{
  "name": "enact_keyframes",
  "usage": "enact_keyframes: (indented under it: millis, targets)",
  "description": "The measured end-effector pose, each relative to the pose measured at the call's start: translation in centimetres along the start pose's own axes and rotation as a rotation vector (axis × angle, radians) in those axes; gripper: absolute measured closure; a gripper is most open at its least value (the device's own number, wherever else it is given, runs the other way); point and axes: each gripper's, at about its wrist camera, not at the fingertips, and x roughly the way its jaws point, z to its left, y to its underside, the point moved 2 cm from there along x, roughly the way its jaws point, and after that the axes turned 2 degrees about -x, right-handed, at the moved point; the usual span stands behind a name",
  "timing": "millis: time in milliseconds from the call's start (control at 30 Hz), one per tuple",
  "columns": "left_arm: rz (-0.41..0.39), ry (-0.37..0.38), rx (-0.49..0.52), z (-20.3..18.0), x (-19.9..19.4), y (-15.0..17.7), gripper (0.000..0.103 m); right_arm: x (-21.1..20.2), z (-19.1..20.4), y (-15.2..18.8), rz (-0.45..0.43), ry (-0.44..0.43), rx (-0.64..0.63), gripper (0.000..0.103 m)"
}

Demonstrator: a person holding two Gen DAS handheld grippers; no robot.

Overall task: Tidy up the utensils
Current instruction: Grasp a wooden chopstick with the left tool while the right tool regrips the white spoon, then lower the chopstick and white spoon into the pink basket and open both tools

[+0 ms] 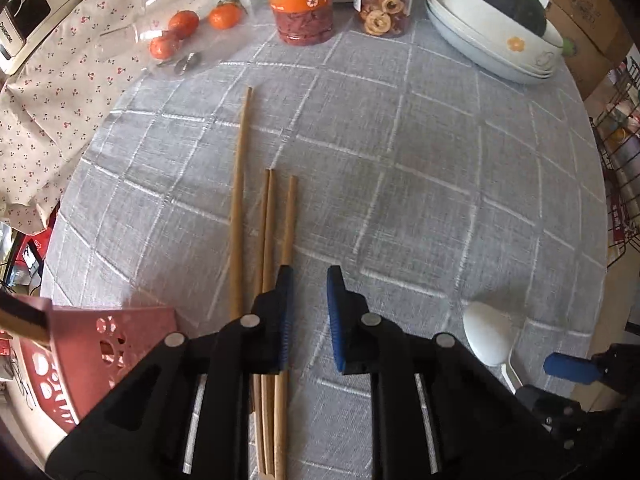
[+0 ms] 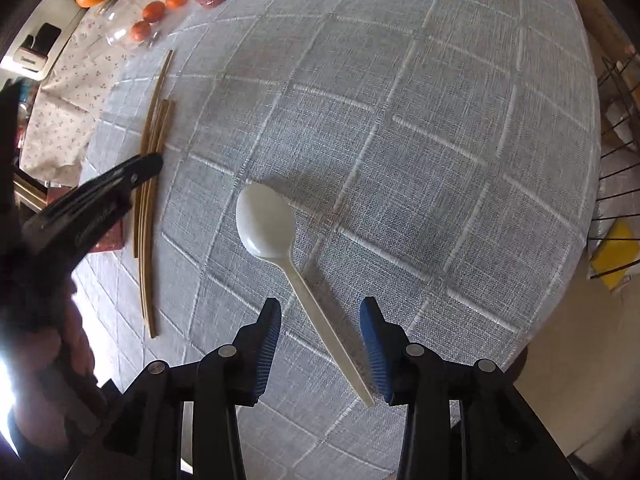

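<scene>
The left gripper point(image 1: 308, 280) hangs over the desk point(image 1: 420, 168) with its jaws a narrow gap apart and nothing between them; only bare cloth shows in the gap. Its left jaw sits over the near part of the chopsticks point(image 1: 268, 240), which run on beneath it, so whether the jaw touches them cannot be told. The right gripper point(image 2: 320, 320) has its jaws moderately open around the handle of the white spoon point(image 2: 266, 220); the handle crosses the gap at a slant and its end lies close to the right jaw, but the pads do not press on it.

Taking the spoon as the landmark: it lies flat on the grey checked cloth, bowl away from the right gripper. The four chopsticks lie well to its left, side by side and roughly parallel, one reaching farther toward the back than the other three. Left of the chopsticks, at the desk edge, is a red perforated basket point(image 1: 108, 344). Far beyond the spoon are jars point(image 1: 304, 8), small tomatoes point(image 1: 182, 24) and stacked white dishes point(image 1: 492, 52).

As a judgement, the chopsticks are already gathered into a bundle, but neither they nor the spoon are put away; if the basket is the destination, both remain to be lifted and placed there.
</scene>
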Motion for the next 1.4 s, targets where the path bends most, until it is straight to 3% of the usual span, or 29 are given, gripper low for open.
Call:
enact_keyframes:
  millis: [333,533,600,667,833,1200,1333,1367,1400]
  targets:
    - [0.025,-0.039,-0.016,0.3,0.9,-0.5,0.087,-0.5,0.7,-0.4,-0.013,-0.007,-0.007,0.060]
    - [0.041,-0.039,0.000,0.8,1.6,-0.4,0.087,1.2,2.6,-0.2,-0.019,0.001,-0.002,0.060]
    - [0.040,-0.029,0.019,0.4,1.5,-0.2,0.096,1.7,3.2,-0.6,-0.029,0.004,-0.002,0.060]
    - [0.038,-0.042,0.039,0.1,1.4,0.1,0.096,1.9,3.5,-0.9,-0.040,0.008,-0.003,0.060]
    - [0.046,0.014,0.069,-0.8,0.2,2.3,0.096,1.8,4.3,-1.6,-0.059,0.015,-0.022,0.060]
    - [-0.021,0.098,0.153,0.4,-6.0,8.8,0.096,4.1,9.1,-3.9,-0.063,0.058,-0.106,0.060]
    - [-0.056,0.131,0.160,1.7,-8.9,11.0,0.096,5.9,11.0,-4.2,-0.052,0.161,-0.164,0.062]
    - [-0.065,0.139,0.162,2.3,-9.5,11.3,0.096,5.9,11.8,-4.3,-0.069,0.191,-0.193,0.068]
    - [-0.078,0.143,0.161,2.8,-10.3,11.7,0.096,6.1,12.5,-4.2,-0.076,0.216,-0.223,0.069]
